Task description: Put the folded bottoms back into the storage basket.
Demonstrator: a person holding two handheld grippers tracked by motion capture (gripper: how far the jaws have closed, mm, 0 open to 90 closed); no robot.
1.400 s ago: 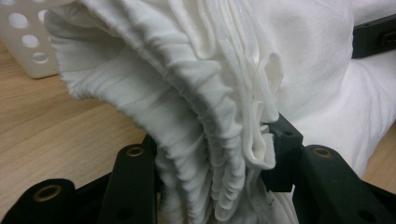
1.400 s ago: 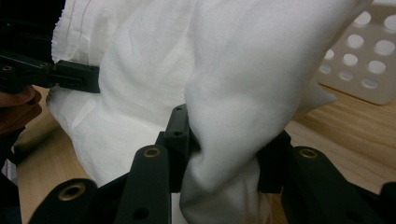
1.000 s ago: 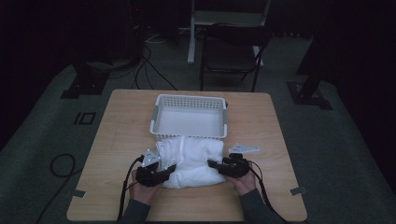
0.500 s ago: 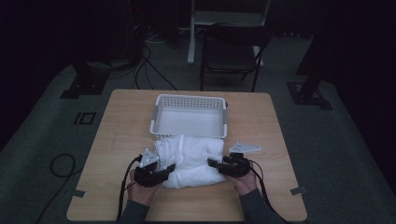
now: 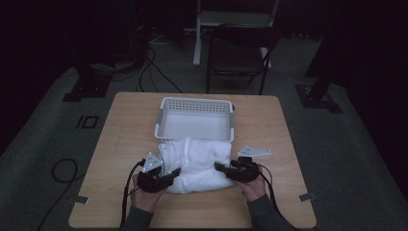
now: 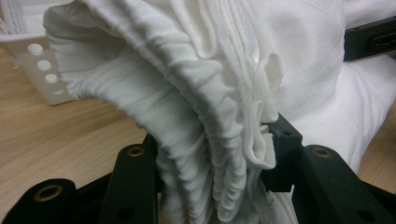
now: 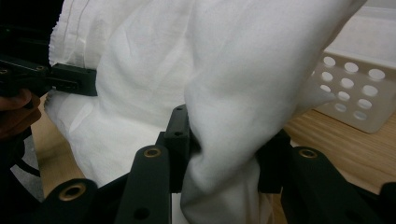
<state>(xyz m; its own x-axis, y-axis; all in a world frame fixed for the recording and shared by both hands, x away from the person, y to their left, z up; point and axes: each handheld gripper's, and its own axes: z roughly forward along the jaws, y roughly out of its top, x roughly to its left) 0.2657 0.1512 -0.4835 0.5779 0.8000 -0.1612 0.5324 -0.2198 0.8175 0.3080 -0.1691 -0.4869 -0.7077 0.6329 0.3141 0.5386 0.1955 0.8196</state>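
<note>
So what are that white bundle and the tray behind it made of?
The white bundle looks like soft woven cloth, matte, with fine gathered pleats and a stitched hem. The tray appears to be moulded white plastic: stiff walls pierced with even round holes.

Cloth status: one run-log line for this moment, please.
cloth: on table, before basket | left gripper: shut on cloth | right gripper: shut on cloth

On the bench (image 5: 120, 144) in front of you, the cloth bundle (image 5: 199, 161) lies just before the basket (image 5: 195, 119), touching its near wall. Your left claw (image 5: 173, 172) sits at the bundle's left near edge, your right claw (image 5: 219, 167) at its right near edge. Behind the bench, a chair (image 5: 238, 53) stands on the floor.
</note>
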